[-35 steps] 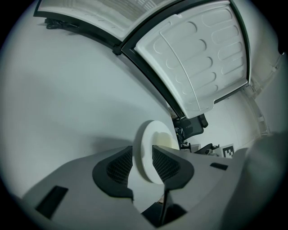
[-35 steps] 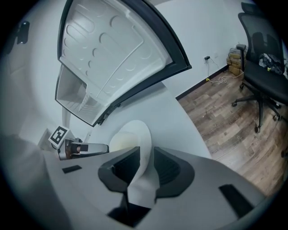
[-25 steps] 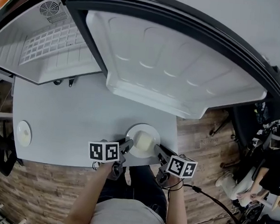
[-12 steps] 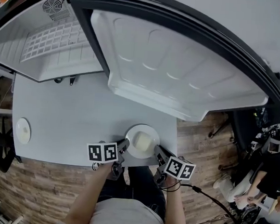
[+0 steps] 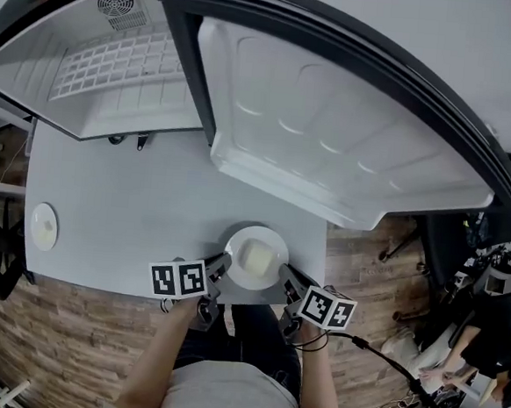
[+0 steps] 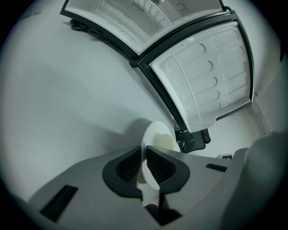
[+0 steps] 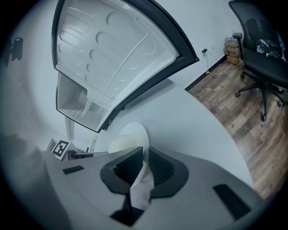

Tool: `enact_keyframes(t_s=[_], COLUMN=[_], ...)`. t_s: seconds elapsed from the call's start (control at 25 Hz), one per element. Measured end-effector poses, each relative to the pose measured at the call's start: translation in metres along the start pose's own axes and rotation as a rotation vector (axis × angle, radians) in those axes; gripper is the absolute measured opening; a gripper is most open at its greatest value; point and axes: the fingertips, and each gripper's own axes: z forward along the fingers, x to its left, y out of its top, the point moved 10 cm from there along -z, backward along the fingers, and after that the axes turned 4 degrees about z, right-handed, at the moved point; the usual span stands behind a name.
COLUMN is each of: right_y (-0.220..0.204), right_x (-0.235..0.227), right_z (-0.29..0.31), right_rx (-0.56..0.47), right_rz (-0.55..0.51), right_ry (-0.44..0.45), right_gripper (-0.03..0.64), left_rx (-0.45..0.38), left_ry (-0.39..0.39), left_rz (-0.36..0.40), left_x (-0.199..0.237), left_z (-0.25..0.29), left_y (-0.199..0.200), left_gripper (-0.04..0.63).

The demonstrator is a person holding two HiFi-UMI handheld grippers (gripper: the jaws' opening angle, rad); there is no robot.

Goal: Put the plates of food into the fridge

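A smooth pale grey table (image 5: 132, 207) with rounded corners stands on a floor (image 5: 69, 334) of brown wood-grain planks; at its far edge is an open fridge (image 5: 115, 82), white inside with a wire-grid shelf, its door (image 5: 331, 134) swung wide, a white moulded liner of rounded hollows framed by a dark seal; a black office chair (image 7: 261, 58) on castors stands on the planks off to the side, beside a white wall with a dark skirting.

A round white plate (image 5: 275, 240), glossy, sits at the near edge of the table, carrying a pale yellowish block of food (image 5: 257, 259); a second, smaller plate (image 5: 36, 212) lies well apart near the table's left edge, also with something pale on it.

The left gripper (image 5: 220, 266) has been closing and now pinches the left rim of the large plate, its dark ribbed pads (image 6: 127, 167) pressed on either face of the thin rim; the right gripper (image 5: 287, 274) has likewise been closing and clamps the opposite rim in the same way; each gripper body is matt grey plastic and carries a cube of black-and-white square markers; the plate rests between them on the table, outside the fridge.
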Motion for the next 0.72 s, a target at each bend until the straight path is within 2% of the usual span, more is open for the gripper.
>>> enact_keyframes(t_s=[0.36, 0.52, 0.72], right_y=[0.015, 0.022, 0.027], right_x=[0.034, 0.052, 0.077], right_z=[0.023, 0.032, 0.047], right_rx=[0.089, 0.122, 0.183], right_rz=[-0.09, -0.132, -0.207], right_ry=[0.055, 0.108, 0.166], right_gripper=[0.048, 0.048, 0.048], left_rx=[-0.146, -0.228, -0.333], left_ry=[0.02, 0.018, 0.027], left_rz=[-0.132, -0.175, -0.264], left_x=[0.013, 0.016, 0.022], left_z=[-0.036, -0.056, -0.081], left_y=[-0.002, -0.004, -0.011], left_gripper=[0.038, 0.037, 0.034])
